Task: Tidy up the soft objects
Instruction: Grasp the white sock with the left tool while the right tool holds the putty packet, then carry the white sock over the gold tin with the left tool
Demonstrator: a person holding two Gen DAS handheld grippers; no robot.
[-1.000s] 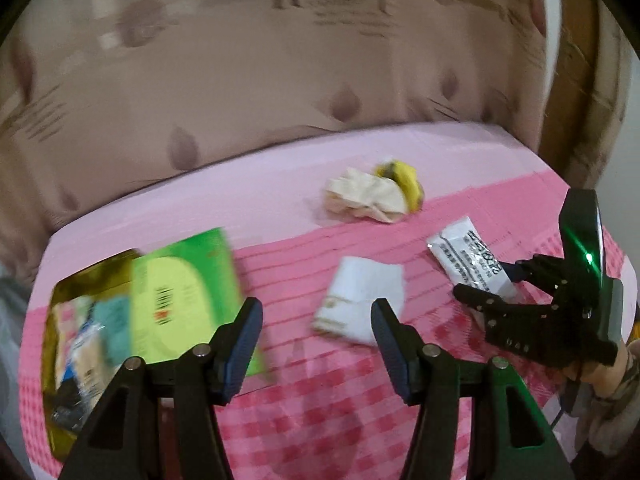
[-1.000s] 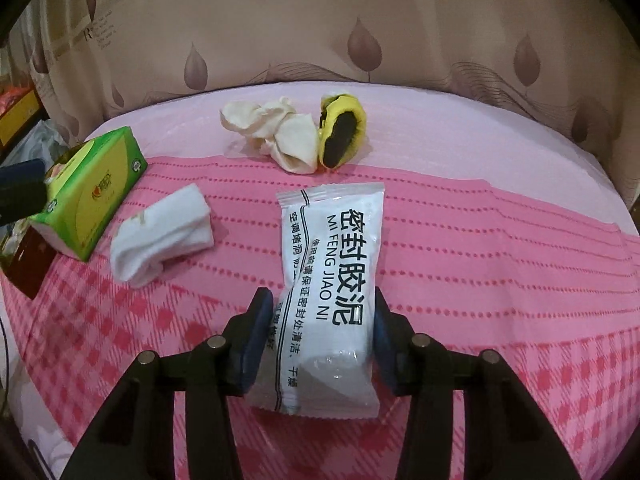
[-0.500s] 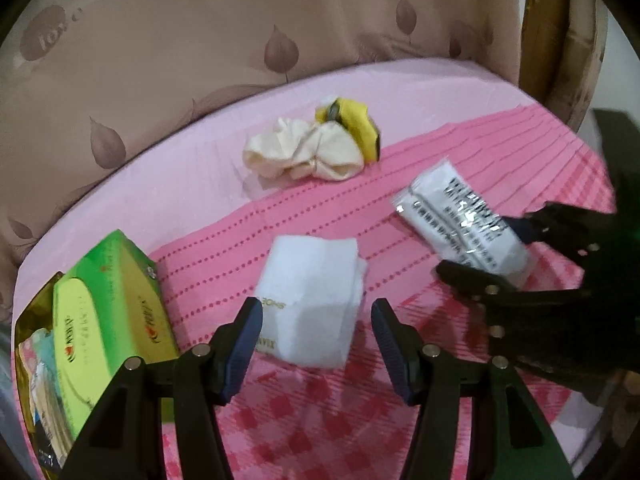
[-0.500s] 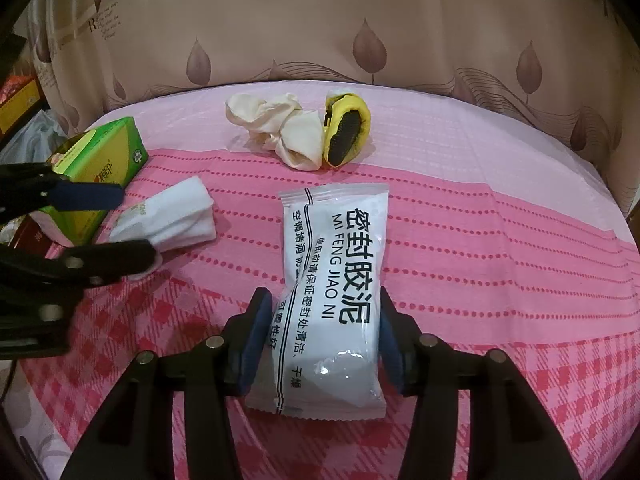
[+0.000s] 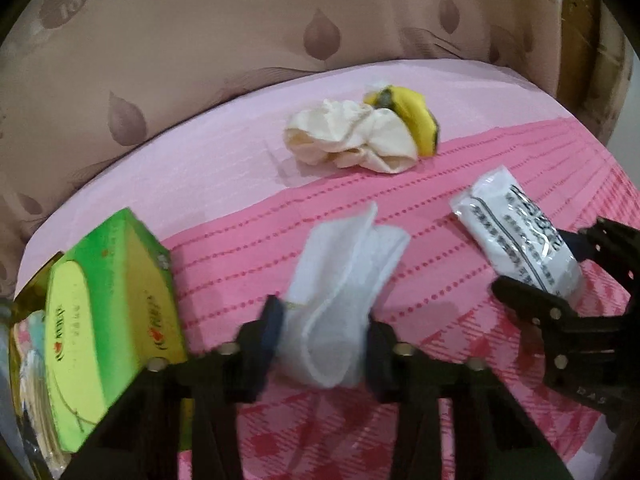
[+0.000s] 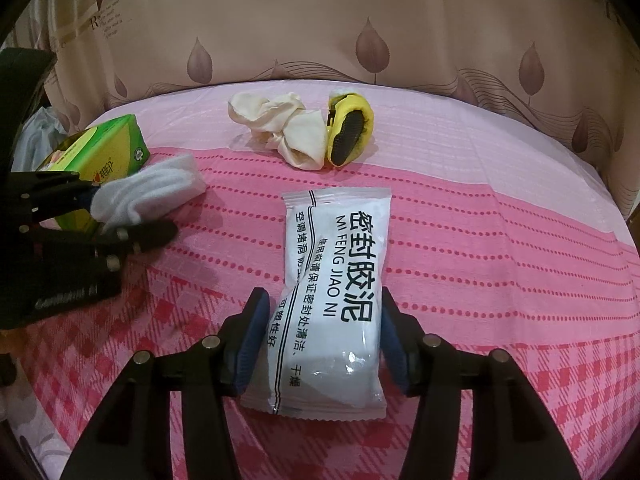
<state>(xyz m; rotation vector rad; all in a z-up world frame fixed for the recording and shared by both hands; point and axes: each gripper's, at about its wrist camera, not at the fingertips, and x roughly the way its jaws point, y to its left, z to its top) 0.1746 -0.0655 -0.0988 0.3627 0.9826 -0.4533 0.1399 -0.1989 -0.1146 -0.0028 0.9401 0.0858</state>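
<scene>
Left wrist: left hand-held gripper (image 5: 322,334) pinches white cloth (image 5: 340,300); right hand-held gripper (image 6: 322,334) straddles white packet (image 6: 332,292).

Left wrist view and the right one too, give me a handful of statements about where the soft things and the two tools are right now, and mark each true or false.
1. The left tool has the white cloth between its fingers. True.
2. The white packet stands upright on the bed. False: it lies flat, between the right tool's fingers.
3. The cream cloth touches the yellow object. True.
4. The green box sits to the right of the white cloth in the left wrist view. False: it is to its left.
5. The packet carries black printed text. True.
</scene>
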